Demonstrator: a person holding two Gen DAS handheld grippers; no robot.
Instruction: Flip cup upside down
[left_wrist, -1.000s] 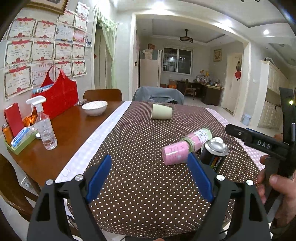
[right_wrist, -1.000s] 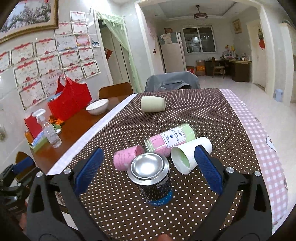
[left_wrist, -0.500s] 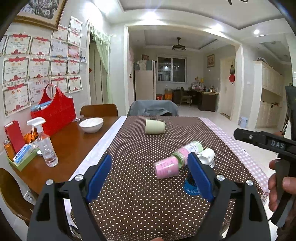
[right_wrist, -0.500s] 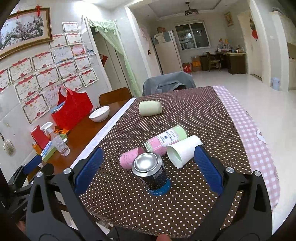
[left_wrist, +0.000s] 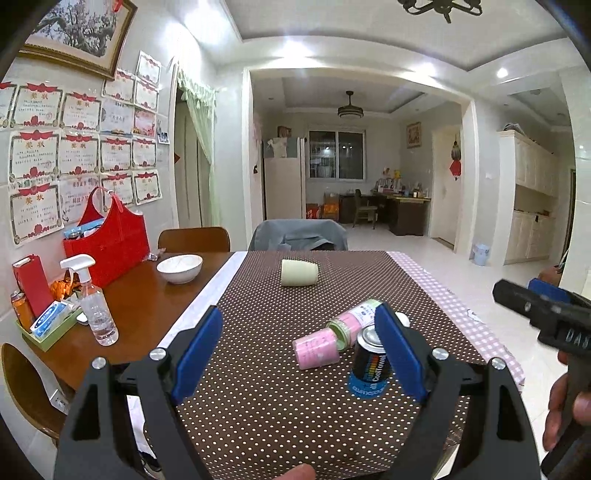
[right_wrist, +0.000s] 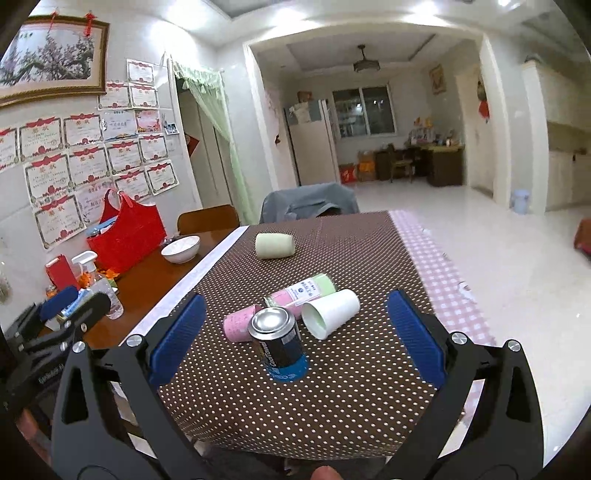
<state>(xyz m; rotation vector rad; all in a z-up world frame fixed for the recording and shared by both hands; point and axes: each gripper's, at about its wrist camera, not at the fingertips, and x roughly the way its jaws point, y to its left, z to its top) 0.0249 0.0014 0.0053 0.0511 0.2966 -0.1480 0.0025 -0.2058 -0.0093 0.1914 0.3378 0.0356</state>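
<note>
I have pulled back from the table; both my grippers, left (left_wrist: 299, 350) and right (right_wrist: 295, 336), hang spread and empty. The white cup (right_wrist: 330, 312) lies sideways beside the can (right_wrist: 279, 343), unflipped.

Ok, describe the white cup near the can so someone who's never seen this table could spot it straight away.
On the brown polka-dot tablecloth, find the near cluster around the upright dark can. The white cup lies on its side just right of the can, open mouth facing the camera. It is the only plain white one; its neighbours are pink or pink-and-green.
</note>
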